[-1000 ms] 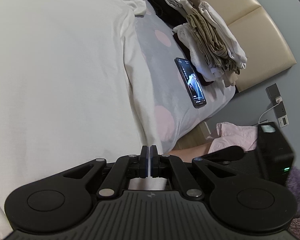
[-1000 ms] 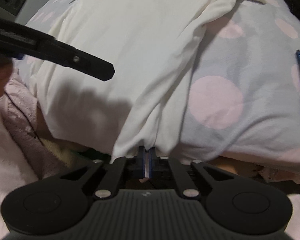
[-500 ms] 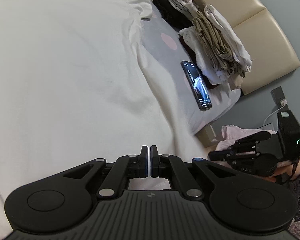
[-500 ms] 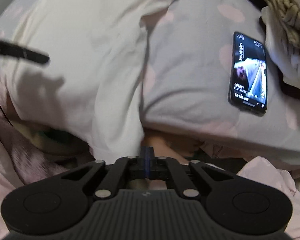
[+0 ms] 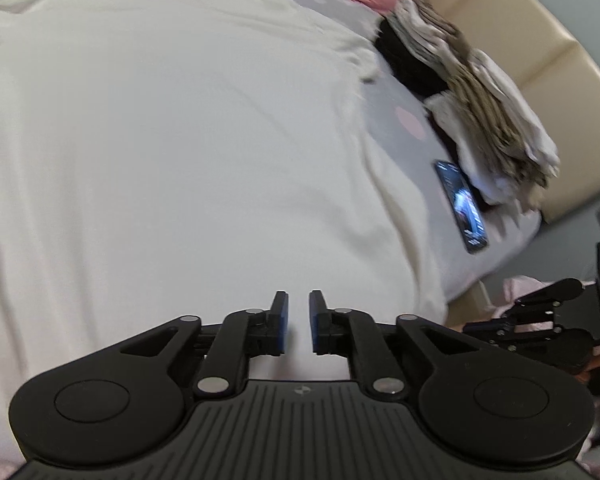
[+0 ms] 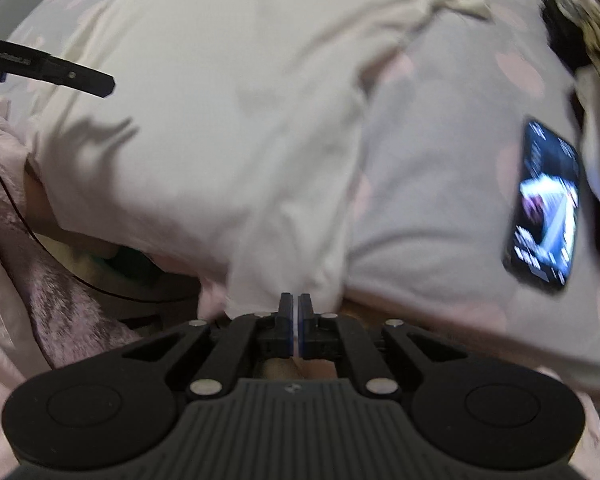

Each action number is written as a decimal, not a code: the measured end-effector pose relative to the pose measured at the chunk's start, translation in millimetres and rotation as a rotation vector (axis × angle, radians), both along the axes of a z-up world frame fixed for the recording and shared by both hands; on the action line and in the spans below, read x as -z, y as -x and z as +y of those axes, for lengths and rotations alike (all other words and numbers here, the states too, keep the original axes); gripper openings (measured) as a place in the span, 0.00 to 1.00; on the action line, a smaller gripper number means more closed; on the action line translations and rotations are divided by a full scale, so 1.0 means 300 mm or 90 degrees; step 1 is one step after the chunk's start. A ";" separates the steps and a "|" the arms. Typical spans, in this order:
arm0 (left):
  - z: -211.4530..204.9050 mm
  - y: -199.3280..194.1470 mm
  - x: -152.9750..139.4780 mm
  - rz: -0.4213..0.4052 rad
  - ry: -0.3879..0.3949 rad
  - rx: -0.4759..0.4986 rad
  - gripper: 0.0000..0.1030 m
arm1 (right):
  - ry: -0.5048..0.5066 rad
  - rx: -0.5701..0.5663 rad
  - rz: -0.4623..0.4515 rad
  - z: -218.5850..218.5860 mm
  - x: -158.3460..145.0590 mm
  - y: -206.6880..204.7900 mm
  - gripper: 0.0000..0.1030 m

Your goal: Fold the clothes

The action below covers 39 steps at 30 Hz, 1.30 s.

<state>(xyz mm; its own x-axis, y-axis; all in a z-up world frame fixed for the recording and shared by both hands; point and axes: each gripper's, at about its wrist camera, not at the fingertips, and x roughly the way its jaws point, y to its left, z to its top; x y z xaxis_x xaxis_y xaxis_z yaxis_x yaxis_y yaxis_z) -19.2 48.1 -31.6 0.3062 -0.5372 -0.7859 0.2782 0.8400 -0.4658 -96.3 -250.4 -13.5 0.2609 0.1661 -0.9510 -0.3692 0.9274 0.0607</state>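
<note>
left gripper [image 5: 298,322] jaws parted a narrow gap, nothing between them, over the white shirt [image 5: 172,152] filling frame centre and left. right gripper [image 6: 296,326] pinched onto the shirt hem at lower centre. shirt spread on polka-dot bed [image 6: 440,184]; phone [image 6: 544,208] at right, clothes stack [image 5: 472,92] upper right, blurry

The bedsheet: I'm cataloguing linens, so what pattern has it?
Grey bedsheet with pale pink dots, best in the right wrist view.
</note>
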 end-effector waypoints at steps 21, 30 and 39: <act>0.251 0.195 -0.064 0.000 -0.174 -0.194 0.42 | -0.034 -0.229 -0.036 0.354 0.037 -0.100 0.05; 0.327 0.267 -0.011 0.046 -0.194 -0.265 0.45 | -0.042 -0.276 -0.038 0.445 0.038 -0.123 0.05; 0.284 0.261 0.050 0.060 -0.155 -0.243 0.47 | -0.034 -0.271 -0.038 0.457 0.055 -0.125 0.26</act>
